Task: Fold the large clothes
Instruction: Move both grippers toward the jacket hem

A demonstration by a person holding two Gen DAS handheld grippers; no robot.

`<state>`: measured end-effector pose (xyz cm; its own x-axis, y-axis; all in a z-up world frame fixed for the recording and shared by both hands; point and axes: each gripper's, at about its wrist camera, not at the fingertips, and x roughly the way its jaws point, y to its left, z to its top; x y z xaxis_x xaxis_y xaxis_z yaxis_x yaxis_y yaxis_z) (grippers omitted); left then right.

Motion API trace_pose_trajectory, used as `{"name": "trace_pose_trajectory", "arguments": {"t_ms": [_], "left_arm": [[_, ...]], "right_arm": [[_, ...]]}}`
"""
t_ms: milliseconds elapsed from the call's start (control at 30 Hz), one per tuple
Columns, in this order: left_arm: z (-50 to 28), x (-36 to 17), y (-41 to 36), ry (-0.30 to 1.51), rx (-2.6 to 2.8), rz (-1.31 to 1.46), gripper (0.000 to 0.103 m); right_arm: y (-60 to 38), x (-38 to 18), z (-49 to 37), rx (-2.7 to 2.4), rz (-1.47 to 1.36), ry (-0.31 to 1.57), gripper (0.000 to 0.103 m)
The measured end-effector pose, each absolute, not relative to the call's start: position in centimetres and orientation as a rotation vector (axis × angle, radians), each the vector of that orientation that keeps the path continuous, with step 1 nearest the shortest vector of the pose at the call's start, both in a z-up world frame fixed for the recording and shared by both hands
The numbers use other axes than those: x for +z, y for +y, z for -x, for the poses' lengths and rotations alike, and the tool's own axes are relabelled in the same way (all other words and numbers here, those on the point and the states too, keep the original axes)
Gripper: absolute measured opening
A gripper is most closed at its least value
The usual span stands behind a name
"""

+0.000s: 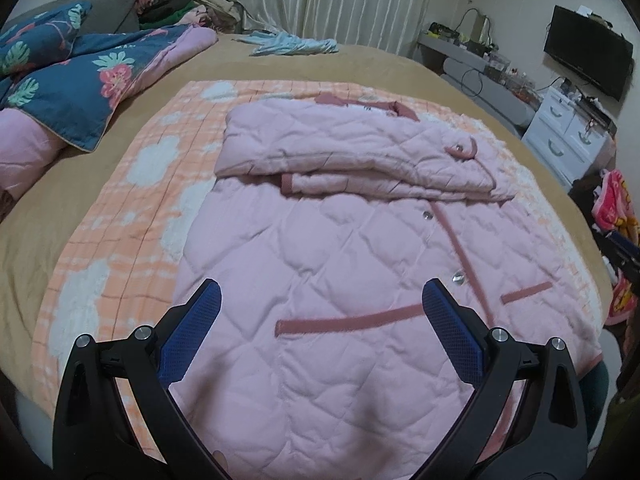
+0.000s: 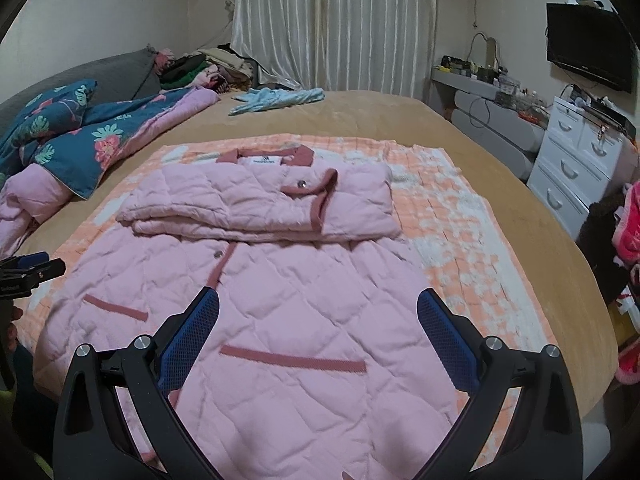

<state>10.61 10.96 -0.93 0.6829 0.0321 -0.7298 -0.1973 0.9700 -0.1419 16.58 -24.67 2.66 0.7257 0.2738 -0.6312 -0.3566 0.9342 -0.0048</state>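
Note:
A pink quilted jacket (image 1: 320, 248) with dark pink trim lies front-up on an orange checked blanket (image 1: 132, 216) on the bed. Both sleeves (image 1: 344, 148) are folded across its chest. My left gripper (image 1: 320, 292) is open and empty, hovering above the jacket's lower left part. My right gripper (image 2: 318, 300) is open and empty above the lower right part of the jacket (image 2: 256, 280). The folded sleeves (image 2: 264, 204) lie below the collar (image 2: 266, 157). The left gripper (image 2: 28, 268) shows at the right wrist view's left edge.
A blue floral quilt (image 1: 68, 88) is bunched at the bed's far left. A light blue garment (image 1: 292, 45) lies at the far edge by the curtains. White drawers (image 2: 576, 160), a cluttered shelf and a TV (image 2: 588, 52) stand to the right. Bright clothes (image 1: 616, 208) are piled by the bed's right side.

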Motion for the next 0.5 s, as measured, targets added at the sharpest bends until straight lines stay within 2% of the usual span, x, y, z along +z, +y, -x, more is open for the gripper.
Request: {"name": "trace_pose_trajectory", "arguments": {"t_ms": [500], "left_arm": [[-7.9,-5.0,13.0,0.865,0.195,0.217,0.095]], "right_arm": [[-29.3,-3.0,-16.0,0.270,0.131,0.803,0.099]]}}
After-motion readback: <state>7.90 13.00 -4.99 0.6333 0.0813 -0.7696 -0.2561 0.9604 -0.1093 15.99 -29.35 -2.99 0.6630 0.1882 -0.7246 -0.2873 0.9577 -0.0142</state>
